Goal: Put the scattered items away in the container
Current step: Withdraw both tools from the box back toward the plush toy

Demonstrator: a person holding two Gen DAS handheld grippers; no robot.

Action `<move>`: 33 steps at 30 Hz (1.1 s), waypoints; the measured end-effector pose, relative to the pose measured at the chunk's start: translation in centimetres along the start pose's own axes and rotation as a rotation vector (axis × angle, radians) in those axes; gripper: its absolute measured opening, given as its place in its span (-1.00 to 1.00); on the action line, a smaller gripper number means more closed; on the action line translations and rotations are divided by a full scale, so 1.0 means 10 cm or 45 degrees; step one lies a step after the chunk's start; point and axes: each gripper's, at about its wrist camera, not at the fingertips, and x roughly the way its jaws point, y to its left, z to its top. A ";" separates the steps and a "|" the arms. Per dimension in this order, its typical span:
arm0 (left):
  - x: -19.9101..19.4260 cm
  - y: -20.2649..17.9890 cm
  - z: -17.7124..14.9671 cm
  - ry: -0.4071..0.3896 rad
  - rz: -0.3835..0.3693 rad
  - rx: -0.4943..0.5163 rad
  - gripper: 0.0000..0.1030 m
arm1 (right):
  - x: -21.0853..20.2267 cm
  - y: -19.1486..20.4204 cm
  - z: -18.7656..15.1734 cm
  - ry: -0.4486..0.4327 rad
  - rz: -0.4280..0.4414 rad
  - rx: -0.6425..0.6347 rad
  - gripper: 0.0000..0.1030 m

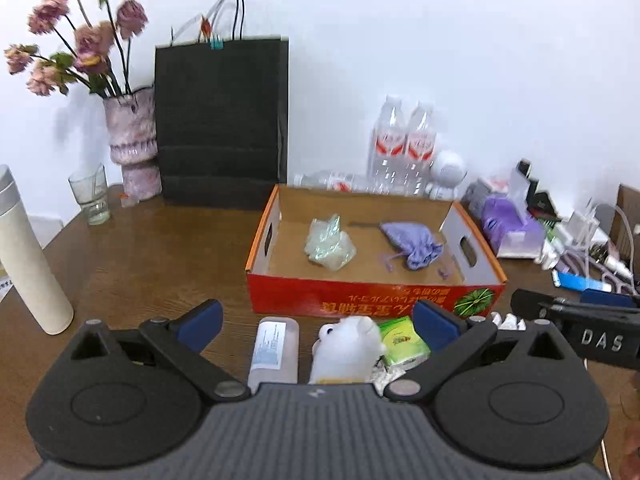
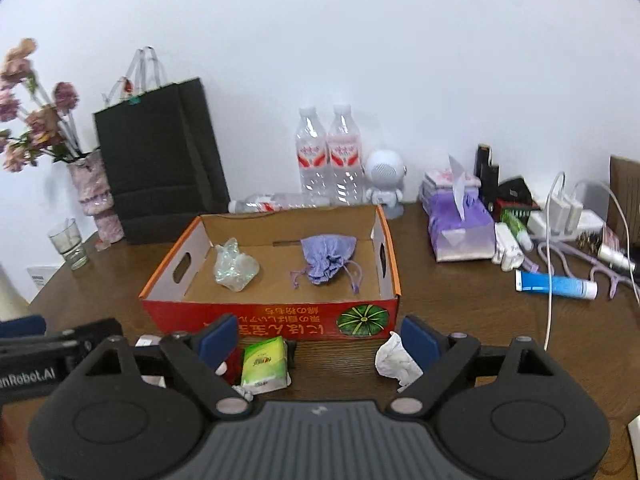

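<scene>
My left gripper (image 1: 318,320) and right gripper (image 2: 318,338) spread, empty, poised before cardboard box (image 2: 276,318); tissue pack (image 2: 264,364), crumpled paper (image 2: 394,360) await pickup.

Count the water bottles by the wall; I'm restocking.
3: two upright bottles side by side behind the box, one lying bottle to their left. Others may be hidden.

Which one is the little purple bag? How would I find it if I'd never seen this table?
Look for the red cardboard box with the green pumpkin picture, open on top, in the middle of the brown table. Two things lie inside: the purple drawstring pouch is on the right. Its neighbour, the crinkly clear plastic wrap, is see-through, while the pouch is soft lilac cloth with strings.
</scene>
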 end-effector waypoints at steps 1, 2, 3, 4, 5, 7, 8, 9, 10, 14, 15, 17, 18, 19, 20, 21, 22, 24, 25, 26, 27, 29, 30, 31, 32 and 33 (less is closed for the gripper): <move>-0.05 -0.01 -0.07 -0.013 -0.007 0.013 1.00 | -0.04 0.01 -0.06 -0.011 0.008 -0.003 0.72; -0.10 -0.01 -0.15 -0.029 -0.018 0.021 1.00 | -0.10 0.01 -0.14 -0.016 0.024 0.000 0.72; -0.15 -0.01 -0.23 -0.039 -0.025 0.022 1.00 | -0.16 0.02 -0.22 -0.023 0.055 -0.005 0.72; -0.19 -0.01 -0.31 -0.047 -0.031 0.019 1.00 | -0.21 0.02 -0.28 -0.034 0.075 -0.004 0.72; -0.23 0.00 -0.39 -0.062 -0.036 0.004 1.00 | -0.26 0.02 -0.36 -0.052 0.073 -0.004 0.73; -0.32 0.02 -0.54 -0.083 -0.033 -0.008 1.00 | -0.38 0.04 -0.50 -0.113 0.061 -0.031 0.75; -0.36 0.02 -0.61 -0.104 -0.027 -0.008 1.00 | -0.43 0.05 -0.57 -0.145 0.048 -0.040 0.77; -0.40 0.02 -0.69 -0.125 -0.017 0.003 1.00 | -0.48 0.06 -0.65 -0.176 0.039 -0.047 0.81; -0.44 0.01 -0.76 -0.154 -0.008 0.021 1.00 | -0.52 0.06 -0.74 -0.206 0.032 -0.053 0.86; -0.49 -0.04 -1.11 -0.241 0.047 0.106 1.00 | -0.60 0.01 -1.13 -0.300 0.038 -0.041 0.93; -0.50 -0.05 -1.20 -0.254 0.046 0.116 1.00 | -0.61 0.00 -1.23 -0.315 0.038 -0.043 0.93; -0.50 -0.04 -1.34 -0.253 0.023 0.114 1.00 | -0.62 0.01 -1.40 -0.338 0.031 -0.060 0.93; -0.50 -0.02 -1.40 -0.250 0.009 0.105 1.00 | -0.64 0.01 -1.49 -0.351 0.024 -0.067 0.93; -0.50 0.00 -1.45 -0.251 0.000 0.093 1.00 | -0.65 0.02 -1.55 -0.359 0.022 -0.072 0.93; -0.51 0.02 -1.50 -0.253 -0.009 0.078 1.00 | -0.67 0.02 -1.62 -0.372 0.025 -0.072 0.93; -0.53 0.04 -1.54 -0.262 -0.015 0.066 1.00 | -0.70 0.02 -1.67 -0.388 0.029 -0.071 0.93; -0.56 0.05 -1.60 -0.277 -0.022 0.059 1.00 | -0.73 0.03 -1.72 -0.398 0.028 -0.068 0.94; -0.60 0.09 -1.71 -0.294 -0.027 0.037 1.00 | -0.77 0.03 -1.80 -0.398 0.044 -0.067 0.94; -0.61 0.10 -1.76 -0.296 -0.034 0.028 1.00 | -0.78 0.03 -1.84 -0.393 0.052 -0.072 0.95; -0.60 0.10 -1.82 -0.290 -0.040 0.022 1.00 | -0.77 0.03 -1.88 -0.368 0.057 -0.082 0.95; -0.59 0.10 -1.86 -0.276 -0.029 0.019 1.00 | -0.75 0.03 -1.90 -0.345 0.060 -0.085 0.95; -0.54 0.08 -1.93 -0.231 -0.031 0.039 1.00 | -0.70 0.01 -1.97 -0.309 0.061 -0.062 0.95; -0.53 0.08 -1.95 -0.217 -0.036 0.045 1.00 | -0.67 0.00 -1.99 -0.286 0.061 -0.056 0.94; -0.51 0.08 -1.96 -0.211 -0.034 0.052 1.00 | -0.65 0.00 -2.02 -0.270 0.058 -0.053 0.94; -0.50 0.07 -1.98 -0.208 -0.034 0.060 1.00 | -0.63 0.00 -2.05 -0.255 0.055 -0.056 0.94; -0.49 0.07 -1.98 -0.205 -0.034 0.064 1.00 | -0.61 -0.01 -2.07 -0.243 0.056 -0.060 0.94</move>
